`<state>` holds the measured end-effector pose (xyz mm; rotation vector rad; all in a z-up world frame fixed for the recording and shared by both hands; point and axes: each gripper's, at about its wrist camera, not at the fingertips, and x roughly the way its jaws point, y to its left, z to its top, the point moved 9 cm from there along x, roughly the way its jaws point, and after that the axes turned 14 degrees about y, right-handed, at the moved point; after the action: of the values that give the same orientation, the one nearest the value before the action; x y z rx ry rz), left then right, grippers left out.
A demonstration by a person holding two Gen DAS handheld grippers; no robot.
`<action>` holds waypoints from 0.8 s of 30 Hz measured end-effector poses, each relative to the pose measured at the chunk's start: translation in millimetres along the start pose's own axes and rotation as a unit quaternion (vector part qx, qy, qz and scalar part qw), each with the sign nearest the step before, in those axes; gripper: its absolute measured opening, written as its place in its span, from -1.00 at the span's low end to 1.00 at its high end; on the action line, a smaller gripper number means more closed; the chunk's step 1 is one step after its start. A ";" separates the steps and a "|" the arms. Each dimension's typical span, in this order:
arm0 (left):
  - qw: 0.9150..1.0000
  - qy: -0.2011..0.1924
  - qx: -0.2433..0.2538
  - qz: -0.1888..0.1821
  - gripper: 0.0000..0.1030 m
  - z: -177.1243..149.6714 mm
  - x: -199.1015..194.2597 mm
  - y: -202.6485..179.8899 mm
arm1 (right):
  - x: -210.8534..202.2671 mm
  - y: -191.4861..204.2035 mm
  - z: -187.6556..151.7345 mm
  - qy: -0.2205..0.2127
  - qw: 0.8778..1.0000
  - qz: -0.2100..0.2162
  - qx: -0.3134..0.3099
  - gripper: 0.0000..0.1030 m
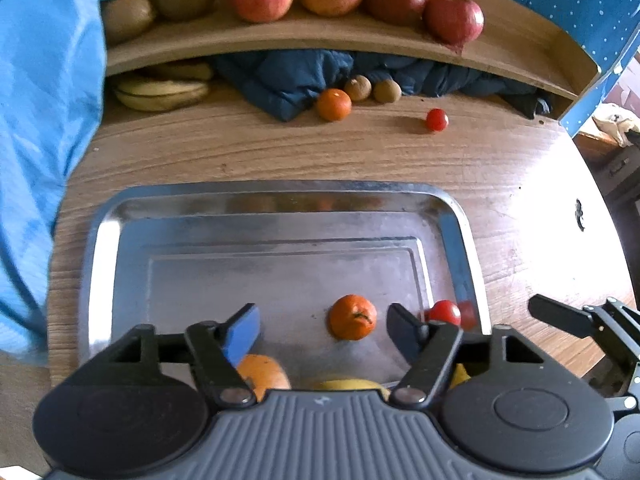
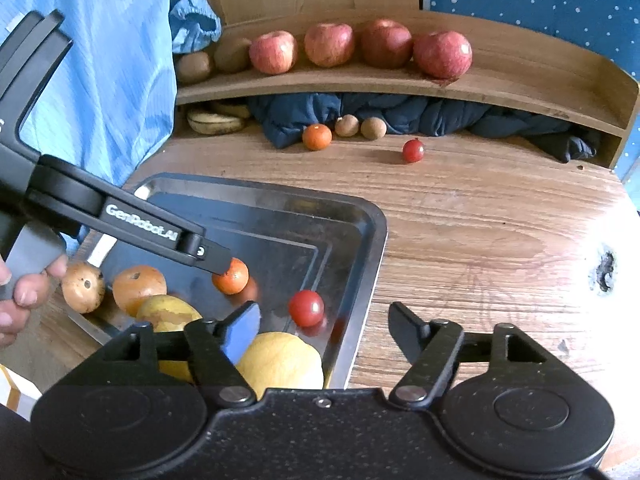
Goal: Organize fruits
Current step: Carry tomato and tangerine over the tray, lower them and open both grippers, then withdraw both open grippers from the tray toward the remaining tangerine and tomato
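Note:
A steel tray [image 1: 280,194] [image 2: 372,232] lies on the wooden table. On it rest a small mandarin [image 1: 353,317] [image 2: 232,278], a cherry tomato [image 1: 445,312] [image 2: 306,308], an orange [image 1: 262,372] [image 2: 138,288], a brown fruit [image 2: 82,286] and yellow fruits [image 2: 280,364]. My left gripper [image 1: 324,330] [image 2: 218,264] hovers open just above the tray, the mandarin lying loose between its fingers. My right gripper [image 2: 324,326] [image 1: 560,316] is open and empty over the tray's right rim.
Loose on the table behind the tray are a second mandarin [image 2: 317,136], two small brown fruits [image 2: 346,125] and another cherry tomato [image 2: 413,150]. A wooden shelf [image 2: 520,92] carries apples and kiwis. Bananas [image 2: 216,122] and a blue jacket [image 2: 400,116] lie under it. A blue sleeve [image 1: 36,120] is at left.

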<state>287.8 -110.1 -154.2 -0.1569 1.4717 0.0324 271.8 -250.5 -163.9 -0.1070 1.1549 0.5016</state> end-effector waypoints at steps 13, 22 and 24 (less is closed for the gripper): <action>0.998 -0.053 -0.005 0.028 0.99 -36.4 -41.7 19.9 | -19.0 14.5 -18.3 -0.010 0.999 0.036 -0.014 0.99; 0.999 -0.040 -0.005 0.032 0.99 -81.0 -44.8 32.8 | -21.4 28.4 -35.5 0.009 0.997 0.059 -0.045 0.99; 0.999 -0.028 -0.003 0.040 0.99 -91.0 -42.2 34.8 | -20.9 30.6 -38.8 0.014 0.997 0.062 -0.051 0.99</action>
<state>189.6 -83.9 -123.5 -0.1016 1.4207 0.1056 219.2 -243.1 -156.0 -0.1326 1.1680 0.6710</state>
